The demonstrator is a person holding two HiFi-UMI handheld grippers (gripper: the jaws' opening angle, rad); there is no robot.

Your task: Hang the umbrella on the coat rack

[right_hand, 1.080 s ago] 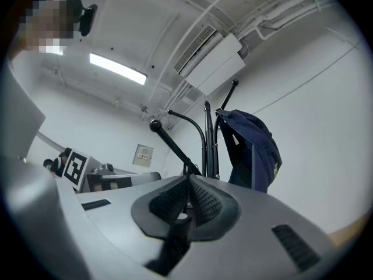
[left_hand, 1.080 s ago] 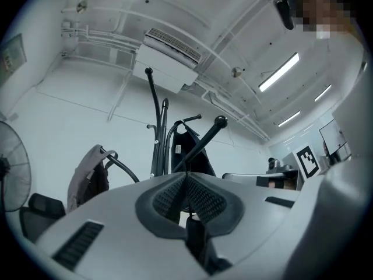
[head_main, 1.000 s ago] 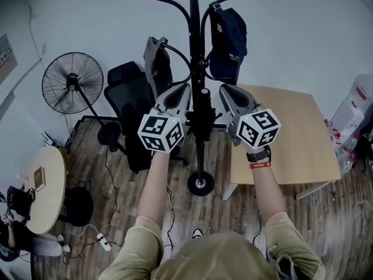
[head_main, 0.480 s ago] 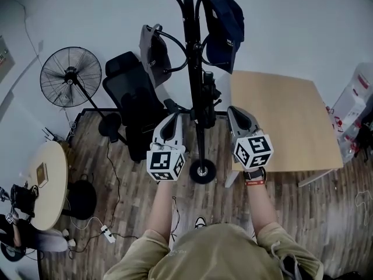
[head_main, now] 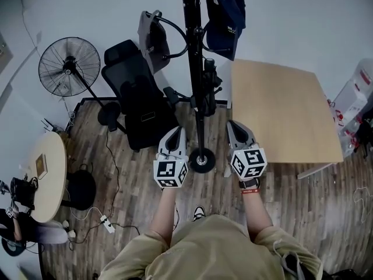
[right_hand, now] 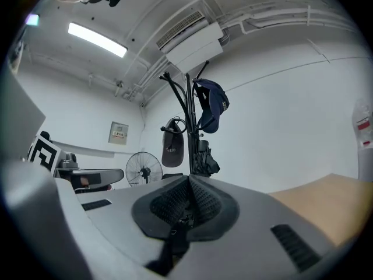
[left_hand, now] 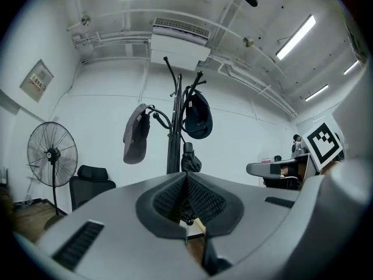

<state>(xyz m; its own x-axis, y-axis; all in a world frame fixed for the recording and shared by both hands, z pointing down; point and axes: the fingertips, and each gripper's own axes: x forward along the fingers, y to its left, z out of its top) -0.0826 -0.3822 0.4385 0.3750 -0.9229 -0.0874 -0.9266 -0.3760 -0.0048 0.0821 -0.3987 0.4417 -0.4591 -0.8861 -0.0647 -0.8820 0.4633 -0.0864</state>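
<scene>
Two claws sit low by the foot of the coat rack [head_main: 195,69], one on each side of its pole: the left claw [head_main: 173,134] and the right claw [head_main: 236,128] both have their ribbed jaws pressed together, and each gripper view shows nothing caught between them. The umbrella [head_main: 210,83] is not in either claw; it hangs partway up the rack, close against the pole on the side toward the table [head_main: 280,109] and below the navy cap [head_main: 226,10] and the grey cap [head_main: 152,37] on the upper hooks. Both claws are well apart from it. By that layout, the hanging step looks finished, with only a last check left. If anything more is needed, the next move is just to keep both claws clear of the pole so the rack is not knocked, and to confirm that the umbrella rests steadily. It is a black, compact folding umbrella, collapsed short, with its fabric loosely bunched rather than wrapped tight and a stubby end pointing up. It hangs roughly upright. Exactly what catches it, a strap or the handle over a hook, is too small to tell.
</scene>
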